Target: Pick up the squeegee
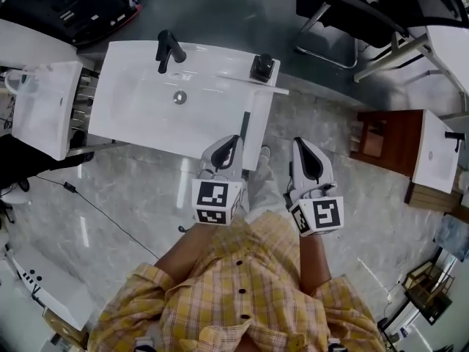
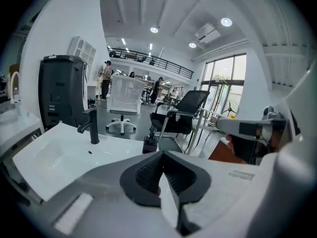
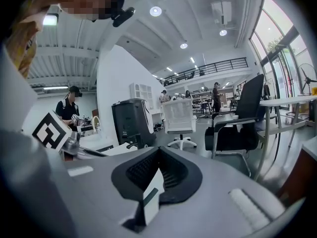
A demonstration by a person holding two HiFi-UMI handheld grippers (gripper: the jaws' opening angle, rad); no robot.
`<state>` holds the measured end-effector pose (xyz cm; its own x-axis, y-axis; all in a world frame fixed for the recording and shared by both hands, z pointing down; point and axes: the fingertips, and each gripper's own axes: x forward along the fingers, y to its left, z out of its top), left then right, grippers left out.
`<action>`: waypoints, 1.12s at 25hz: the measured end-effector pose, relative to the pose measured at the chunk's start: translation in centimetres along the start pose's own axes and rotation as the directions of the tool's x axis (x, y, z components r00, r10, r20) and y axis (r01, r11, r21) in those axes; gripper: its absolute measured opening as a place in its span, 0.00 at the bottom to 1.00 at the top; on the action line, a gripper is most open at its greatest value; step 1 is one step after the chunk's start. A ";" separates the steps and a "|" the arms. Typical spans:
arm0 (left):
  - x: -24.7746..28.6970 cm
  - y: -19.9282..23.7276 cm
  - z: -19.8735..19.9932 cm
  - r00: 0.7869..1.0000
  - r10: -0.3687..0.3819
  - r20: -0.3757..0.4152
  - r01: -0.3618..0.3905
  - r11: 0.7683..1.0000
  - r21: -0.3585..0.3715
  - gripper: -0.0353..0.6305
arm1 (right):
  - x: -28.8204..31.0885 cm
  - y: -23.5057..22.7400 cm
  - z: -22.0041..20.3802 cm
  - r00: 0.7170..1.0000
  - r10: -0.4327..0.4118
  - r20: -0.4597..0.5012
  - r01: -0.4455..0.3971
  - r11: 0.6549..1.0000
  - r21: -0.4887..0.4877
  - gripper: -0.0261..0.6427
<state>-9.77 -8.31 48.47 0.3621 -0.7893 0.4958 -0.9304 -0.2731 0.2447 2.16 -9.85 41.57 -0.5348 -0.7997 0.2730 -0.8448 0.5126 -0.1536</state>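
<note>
The squeegee (image 1: 246, 127) lies along the right end of the white sink (image 1: 146, 116), a thin dark handle with a pale cross bar at its far end. My left gripper (image 1: 231, 144) is shut and empty, its tip just short of the handle's near end, over the sink's front right corner. My right gripper (image 1: 306, 152) hangs shut and empty over the floor to the right of the sink. In the left gripper view the jaws (image 2: 162, 156) meet above the basin and the squeegee is not visible. The right gripper view shows closed jaws (image 3: 157, 151).
A black faucet (image 1: 168, 50) and a black soap dispenser (image 1: 261, 67) stand at the sink's back edge. A black office chair (image 1: 352, 28) is beyond, a brown cabinet (image 1: 388, 141) to the right, another white unit (image 1: 44, 105) to the left. People stand far off.
</note>
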 end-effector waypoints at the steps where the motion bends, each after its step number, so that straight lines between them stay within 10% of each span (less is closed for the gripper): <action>1: 0.4 0.2 -0.4 1.000 0.002 -0.015 -0.003 1.000 -0.002 0.06 | 0.3 -0.1 -0.3 1.000 0.003 -0.008 -0.003 1.000 -0.002 0.04; 28: 11.7 3.6 -6.2 0.947 0.073 -0.313 -0.091 0.995 -0.044 0.17 | 6.8 -5.4 -5.5 0.992 0.044 -0.120 -0.041 0.999 0.034 0.04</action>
<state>-8.54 -15.14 60.36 0.2935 -0.5953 0.7480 -0.9559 -0.1762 0.2349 3.13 -16.32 49.52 -0.5658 -0.7327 0.3781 -0.8225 0.5337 -0.1965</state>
